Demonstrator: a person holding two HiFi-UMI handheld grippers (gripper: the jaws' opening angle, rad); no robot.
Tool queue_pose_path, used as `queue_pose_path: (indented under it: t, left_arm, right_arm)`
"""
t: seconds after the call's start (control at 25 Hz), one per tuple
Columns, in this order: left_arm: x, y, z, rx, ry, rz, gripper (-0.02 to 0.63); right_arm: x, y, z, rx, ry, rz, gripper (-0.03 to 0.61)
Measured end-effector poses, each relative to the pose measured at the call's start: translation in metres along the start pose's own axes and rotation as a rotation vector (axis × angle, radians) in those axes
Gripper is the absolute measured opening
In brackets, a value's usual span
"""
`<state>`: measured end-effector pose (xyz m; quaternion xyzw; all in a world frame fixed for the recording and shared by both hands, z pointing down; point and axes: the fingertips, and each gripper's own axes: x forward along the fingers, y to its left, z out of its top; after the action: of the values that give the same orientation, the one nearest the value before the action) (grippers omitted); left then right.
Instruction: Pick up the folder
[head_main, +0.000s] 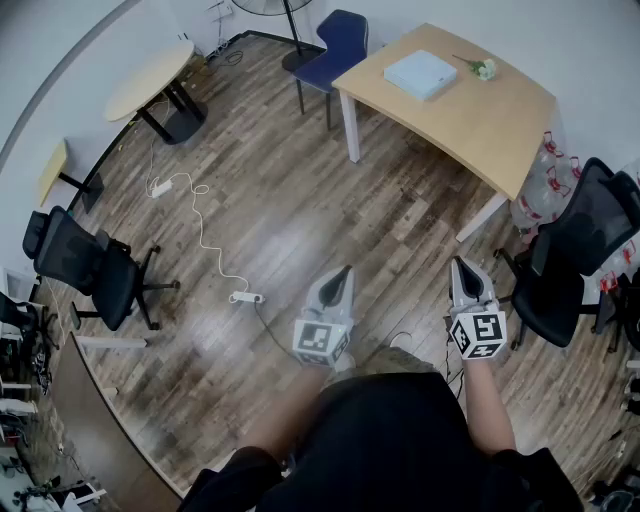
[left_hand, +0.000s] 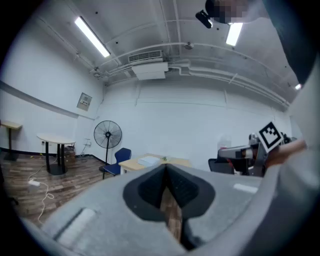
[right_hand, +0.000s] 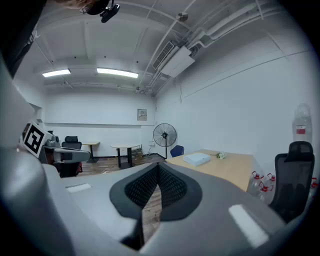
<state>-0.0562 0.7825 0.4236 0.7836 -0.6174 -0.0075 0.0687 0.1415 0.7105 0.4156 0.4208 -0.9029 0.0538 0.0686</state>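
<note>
The folder (head_main: 421, 73) is a pale, flat box-like thing lying on the wooden table (head_main: 500, 125) at the far right of the room. It also shows as a small folder (left_hand: 149, 160) in the left gripper view and a folder (right_hand: 196, 159) in the right gripper view. My left gripper (head_main: 347, 269) and right gripper (head_main: 457, 262) hang side by side over the plank floor, well short of the table. Both are shut with nothing between their jaws.
A blue chair (head_main: 332, 50) stands at the table's near-left corner. A white flower (head_main: 484, 69) lies beside the folder. A black office chair (head_main: 575, 255) stands right of my right gripper, another office chair (head_main: 85, 272) at left. A power strip (head_main: 245, 297) and cable lie on the floor.
</note>
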Motion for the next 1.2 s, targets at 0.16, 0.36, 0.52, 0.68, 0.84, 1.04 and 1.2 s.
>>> queue_pose_path:
  t: [0.16,0.36,0.52,0.68,0.84,1.04,1.2]
  left_arm:
    - [0.015,-0.009,0.004,0.001,-0.021,0.022,0.002]
    - [0.036,-0.015,0.008,-0.004,-0.037,0.033,0.002]
    - [0.060,-0.028,0.006,0.012,-0.054,0.036,0.002]
    - [0.085,-0.044,-0.002,0.013,-0.041,0.050,0.003]
    - [0.109,-0.064,-0.014,0.034,-0.022,0.043,0.003]
    - [0.139,-0.086,-0.020,0.036,0.003,0.028,0.002]
    - [0.158,-0.108,-0.019,0.029,0.003,0.014,0.002]
  right_arm:
    - [0.004,-0.020,-0.004,-0.023,0.023,-0.012,0.002]
    - [0.009,-0.027,-0.002,-0.077,0.010,0.058,0.002]
    - [0.009,-0.040,-0.004,-0.024,-0.027,0.102,0.002]
    - [0.008,-0.071,-0.008,0.005,-0.050,0.101,0.002]
    - [0.004,-0.112,-0.016,0.030,-0.052,0.071,0.002]
    - [0.003,-0.151,-0.032,0.080,-0.020,0.064,0.002]
    - [0.002,-0.165,-0.048,0.099,0.009,0.086,0.002]
